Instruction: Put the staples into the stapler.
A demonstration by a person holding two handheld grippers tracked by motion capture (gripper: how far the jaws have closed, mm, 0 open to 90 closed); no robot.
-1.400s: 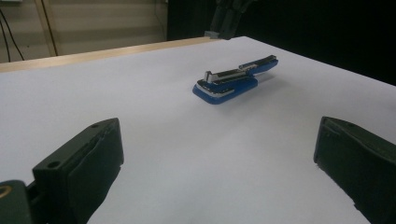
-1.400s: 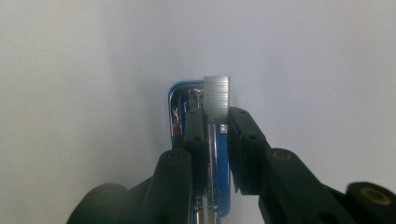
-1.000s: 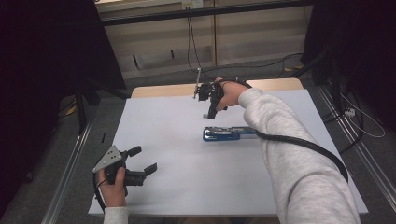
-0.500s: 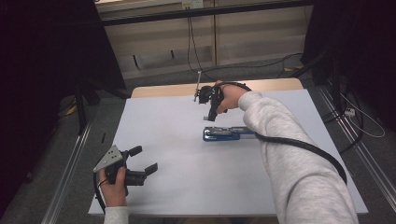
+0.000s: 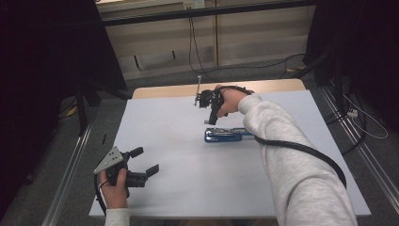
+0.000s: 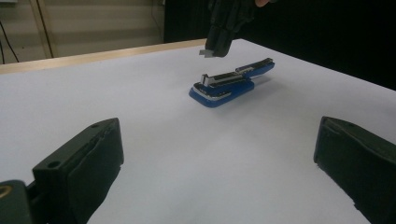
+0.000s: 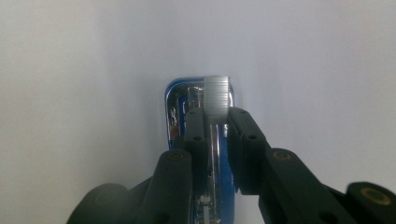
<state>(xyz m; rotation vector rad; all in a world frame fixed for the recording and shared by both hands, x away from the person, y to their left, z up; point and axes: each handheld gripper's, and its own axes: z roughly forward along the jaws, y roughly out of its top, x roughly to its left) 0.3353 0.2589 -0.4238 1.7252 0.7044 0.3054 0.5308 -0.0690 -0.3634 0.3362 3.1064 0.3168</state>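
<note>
- A blue stapler (image 5: 226, 135) lies open on the white table (image 5: 188, 188), near the middle and a little toward the far edge, its top arm swung back so the metal staple channel (image 6: 219, 79) is exposed.
- The channel is the one holder here; from the left gripper view I cannot tell whether any staples lie in it.
- The right gripper (image 5: 210, 120) hangs just above the stapler's front end, pointing down, its jaws pinched on a small grey strip of staples (image 7: 217, 94).
- In the right gripper view the strip sticks out past the jaw tips, directly over the stapler's open front (image 7: 177, 100); in the left gripper view it hangs apart from the channel, not touching.
- The left gripper (image 5: 141, 165) rests low at the table's near left corner, well apart from the stapler, held in the left hand (image 5: 114, 188).
- Its jaws are spread wide with nothing between them, the bare white table showing in the gap.
</note>
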